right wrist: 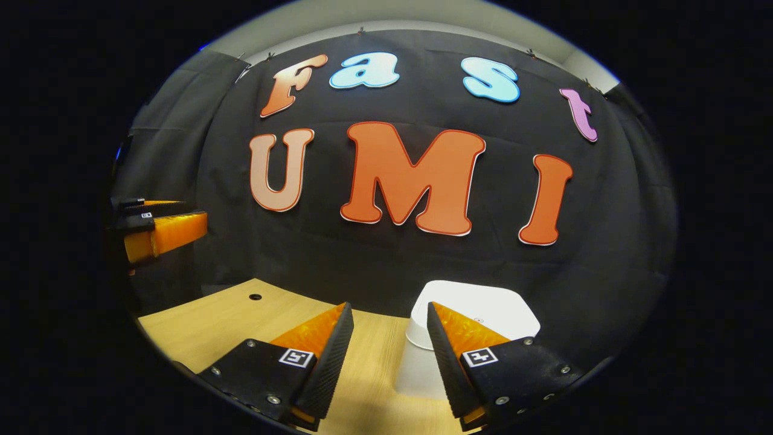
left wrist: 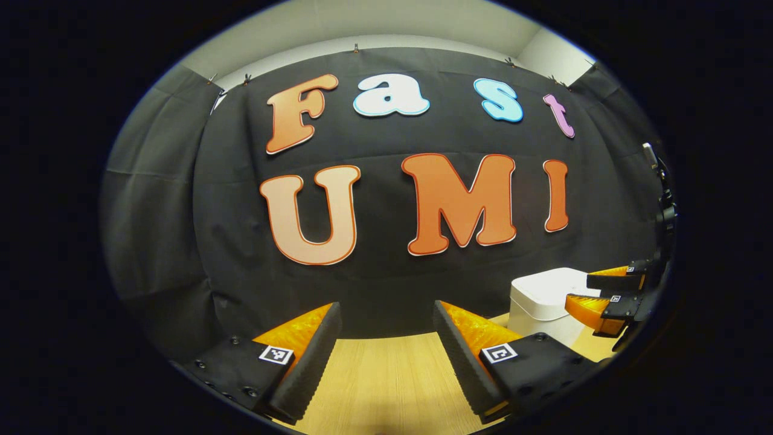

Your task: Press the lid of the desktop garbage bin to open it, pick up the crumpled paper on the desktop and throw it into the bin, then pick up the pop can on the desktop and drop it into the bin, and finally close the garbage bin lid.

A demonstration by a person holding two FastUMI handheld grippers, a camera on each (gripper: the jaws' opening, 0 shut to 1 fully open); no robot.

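A white garbage bin [right wrist: 477, 317] with its lid down stands on the wooden table, just ahead of my right gripper [right wrist: 389, 344]; the right finger overlaps the bin's left side. This gripper is open with nothing between its fingers. In the left gripper view the same bin [left wrist: 540, 296] sits at the far right, with the right gripper [left wrist: 604, 293] held beside and partly over it. My left gripper [left wrist: 386, 344] is open over bare table, well to the left of the bin. In the right gripper view the left gripper [right wrist: 163, 226] hangs raised at the left edge.
The light wooden table [right wrist: 229, 320] has a small dark hole [right wrist: 255, 296] near its back left. The black cloth wall [left wrist: 386, 272] stands right behind the table and the bin.
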